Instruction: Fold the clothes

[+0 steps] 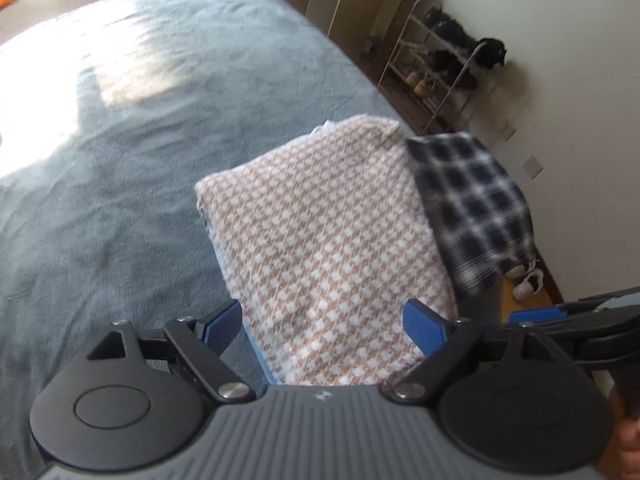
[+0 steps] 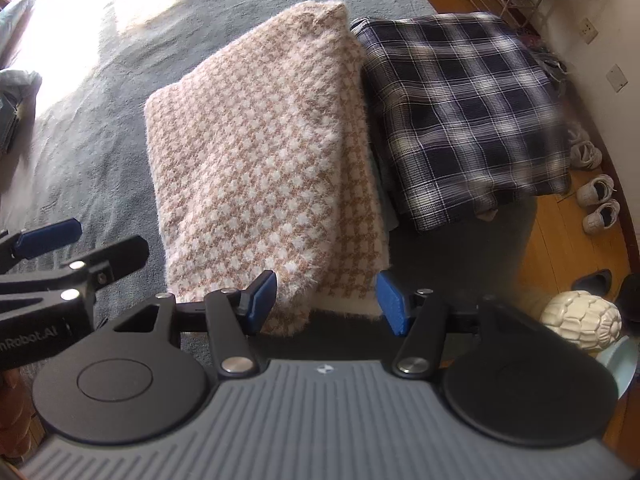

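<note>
Two folded garments lie side by side at the bed's edge, with both grippers spread above them.

Left wrist view: the left gripper [image 1: 324,330] has its blue fingers [image 1: 224,326] spread wide over the near end of the folded brown-and-white knit [image 1: 320,232], gripping nothing. The knit lies on the grey bedspread [image 1: 120,184] near the bed's right edge, and the folded navy plaid garment [image 1: 476,208] touches its right side. A shoe rack [image 1: 436,68] stands by the wall beyond.

Right wrist view: the right gripper [image 2: 326,300] has its fingers [image 2: 262,298] partly spread, straddling the knit's [image 2: 260,152] near edge without pinching it. The plaid garment [image 2: 464,112] sits at the bed's right edge, above white shoes [image 2: 596,200] on the wooden floor [image 2: 560,248].
</note>
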Demonstrator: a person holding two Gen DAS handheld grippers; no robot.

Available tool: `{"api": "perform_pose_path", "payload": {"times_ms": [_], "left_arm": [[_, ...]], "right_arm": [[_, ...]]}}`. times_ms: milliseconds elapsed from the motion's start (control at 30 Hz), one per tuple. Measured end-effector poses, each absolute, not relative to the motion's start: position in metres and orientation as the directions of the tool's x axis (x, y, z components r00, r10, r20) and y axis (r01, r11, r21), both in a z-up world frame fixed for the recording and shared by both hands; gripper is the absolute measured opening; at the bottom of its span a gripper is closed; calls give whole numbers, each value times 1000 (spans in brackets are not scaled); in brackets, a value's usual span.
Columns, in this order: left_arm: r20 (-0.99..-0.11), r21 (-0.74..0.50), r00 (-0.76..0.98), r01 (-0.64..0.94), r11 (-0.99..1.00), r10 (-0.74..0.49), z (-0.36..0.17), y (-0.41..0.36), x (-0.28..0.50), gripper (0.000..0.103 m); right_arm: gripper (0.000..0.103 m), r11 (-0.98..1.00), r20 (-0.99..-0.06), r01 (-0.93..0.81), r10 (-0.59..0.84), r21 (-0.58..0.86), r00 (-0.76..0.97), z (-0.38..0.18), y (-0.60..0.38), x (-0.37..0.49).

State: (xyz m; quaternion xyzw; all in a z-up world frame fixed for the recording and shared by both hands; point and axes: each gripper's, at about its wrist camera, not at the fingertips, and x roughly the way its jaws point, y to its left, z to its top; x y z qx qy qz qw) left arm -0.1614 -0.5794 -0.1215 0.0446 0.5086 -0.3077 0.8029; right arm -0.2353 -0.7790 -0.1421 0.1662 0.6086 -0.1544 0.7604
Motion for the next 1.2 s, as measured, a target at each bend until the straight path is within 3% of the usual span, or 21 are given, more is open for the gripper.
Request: {"api": "perform_pose_path", "payload": {"times_ms": [233,500,633,967,1033,1100,1200], "left_arm": [[-694,-288,515,442,849,-503,-80,-562,-184,101],[-699,-97,685,197,976,-208,-18,-579,-221,102],[-676,-50,726,128,990,-128,12,-592,-250,102],[-589,-93,786,166,982,-188,58,-621,-295,103],[-563,-106,800,179,978,-208,59,-623,-299,103],[-567,-118,793,190,975,-223,55,-623,-304,103],[-613,-131,760,170,977,-215,45,-623,-309,103]], "right_arm": [[56,940,-964,331,-8,83,264,-123,-772,-245],[59,948,-876,190,142,254,461,-115,-803,-257],[60,942,-821,139,187,306,539,-116,-817,-272],[62,924,-755,153,181,350,630,-75,-849,-302],[68,942,-746,141,145,305,650,-58,-850,-312],[84,959,-742,140,95,248,664,-43,-848,-322],[85,972,-770,162,31,173,637,-30,-839,-333]]}}
